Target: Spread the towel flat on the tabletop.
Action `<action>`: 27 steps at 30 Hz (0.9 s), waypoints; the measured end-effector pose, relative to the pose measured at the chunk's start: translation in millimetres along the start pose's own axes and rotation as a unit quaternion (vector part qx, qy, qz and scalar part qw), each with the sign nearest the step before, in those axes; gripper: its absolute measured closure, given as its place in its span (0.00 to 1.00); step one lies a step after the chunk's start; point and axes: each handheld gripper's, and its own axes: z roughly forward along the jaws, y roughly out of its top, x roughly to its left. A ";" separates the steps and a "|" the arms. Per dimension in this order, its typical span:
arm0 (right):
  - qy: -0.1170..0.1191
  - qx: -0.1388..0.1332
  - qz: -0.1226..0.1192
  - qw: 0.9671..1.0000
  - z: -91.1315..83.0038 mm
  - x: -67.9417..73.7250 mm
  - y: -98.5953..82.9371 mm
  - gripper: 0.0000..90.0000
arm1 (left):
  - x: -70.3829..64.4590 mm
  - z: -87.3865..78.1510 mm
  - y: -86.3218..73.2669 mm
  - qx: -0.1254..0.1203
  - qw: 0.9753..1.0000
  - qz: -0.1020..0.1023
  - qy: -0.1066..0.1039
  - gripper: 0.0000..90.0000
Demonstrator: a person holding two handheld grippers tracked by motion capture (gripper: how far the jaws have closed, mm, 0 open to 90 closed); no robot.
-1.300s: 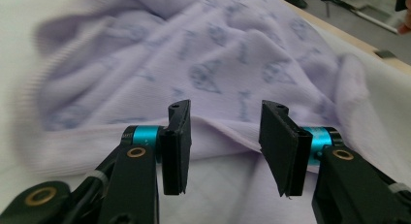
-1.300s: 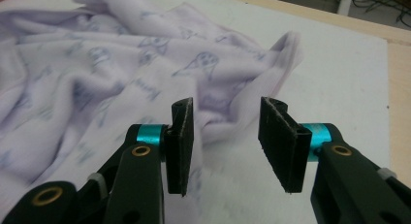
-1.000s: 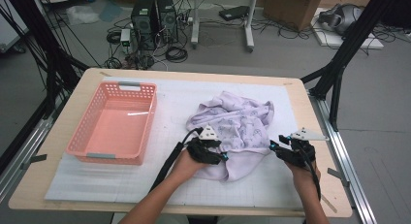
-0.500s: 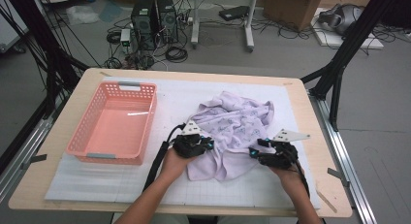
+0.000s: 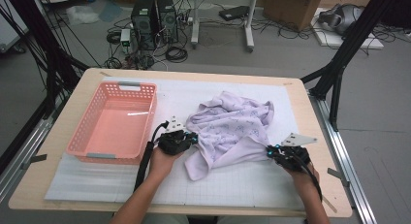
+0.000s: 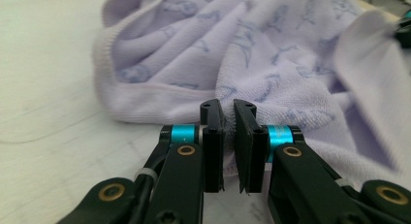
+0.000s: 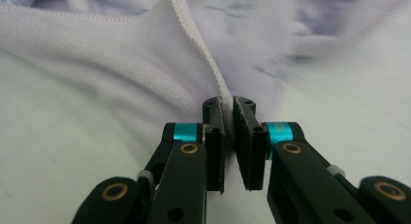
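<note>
Where the lilac towel (image 5: 232, 129) lies crumpled on the white mat (image 5: 242, 185) of the desk (image 5: 63, 136), right of the pink basket (image 5: 114, 124), both grippers meet it at its near edge. The left gripper (image 5: 191, 136) is at the towel's left side; in the left gripper view its jaws stand nearly together with a fold of the towel (image 6: 271, 59) pinched between the tips (image 6: 228, 112). How deep the cloth runs between them is hidden by the jaws themselves. The right gripper (image 5: 269, 150) is at the towel's lower right corner; in the right gripper view its jaws are pressed close on the stitched hem (image 7: 203, 54), which runs down into the narrow gap at the tips (image 7: 228, 110). Beyond the hem, the towel in that view is blurred, and its print cannot be made out. In the high view both pairs of jaws are too small to read, and each hand (image 5: 162, 161) covers the rear of its gripper. The far right edge of the left gripper view cuts off a dark object that cannot be identified. The person's forearms leave the high view at the bottom edge.
</note>
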 end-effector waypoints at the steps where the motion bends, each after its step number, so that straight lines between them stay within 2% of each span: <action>1: -0.013 0.002 0.004 1.000 -3.6 -4.2 -3.1 0.92 | 1.7 -1.3 -0.3 -0.003 1.000 -0.003 0.008 0.91; 3: -0.025 0.002 0.006 1.000 -9.6 -10.7 -7.7 0.92 | 4.7 -3.4 -1.4 -0.002 1.000 -0.007 0.023 0.91; 5: -0.020 -0.011 0.004 1.000 -16.9 -13.7 -10.1 0.90 | 7.1 -5.6 -3.1 -0.001 0.999 -0.014 0.033 0.90; 6: -0.015 -0.019 0.005 1.000 -20.1 -13.7 -10.4 0.88 | 7.9 -6.5 -3.6 -0.003 0.999 -0.024 0.034 0.87; 7: -0.008 -0.024 0.007 1.000 -22.7 -13.8 -10.3 0.83 | 8.8 -7.3 -3.5 -0.003 0.999 -0.035 0.030 0.79; 9: -0.004 -0.036 0.014 0.999 -27.8 -13.4 -9.5 0.77 | 8.1 -10.5 -3.0 -0.008 0.999 -0.045 0.012 0.64; 11: -0.003 -0.059 0.027 0.998 -32.3 -13.4 -7.0 0.68 | 3.4 -14.8 -2.5 -0.012 0.999 -0.040 -0.005 0.56; 13: 0.006 -0.089 0.055 0.994 -35.0 -11.4 -1.0 0.60 | -2.9 -18.4 -3.4 -0.019 0.999 -0.037 -0.027 0.53; 15: 0.007 -0.102 0.059 0.993 -31.8 -5.0 8.7 0.53 | -9.3 -18.9 -4.7 -0.016 0.998 -0.030 -0.046 0.51; 17: 0.001 -0.096 0.052 0.994 -21.3 3.6 20.4 0.50 | -14.7 -16.2 -7.5 -0.009 0.998 -0.028 -0.058 0.51; 20: -0.013 -0.067 0.041 0.997 3.2 12.0 35.9 0.49 | -24.9 -7.0 -11.3 0.015 0.997 -0.018 -0.069 0.49; 22: -0.026 -0.036 0.025 0.999 19.4 14.3 43.0 0.53 | -33.1 0.0 -13.2 0.030 0.997 -0.016 -0.074 0.48; 23: -0.028 -0.023 0.022 0.999 25.2 14.7 44.8 0.61 | -37.3 3.4 -14.4 0.037 0.996 -0.010 -0.075 0.48; 25: -0.006 -0.008 0.021 1.000 28.3 13.9 44.8 0.85 | -45.5 9.1 -17.3 0.059 0.996 0.008 -0.065 0.50; 26: 0.004 -0.006 0.019 1.000 25.6 14.7 43.4 0.94 | -49.2 9.5 -17.4 0.064 0.996 0.024 -0.052 0.58; 27: 0.011 -0.009 0.012 1.000 20.6 16.2 40.8 0.96 | -51.9 7.6 -17.3 0.060 0.997 0.031 -0.043 0.70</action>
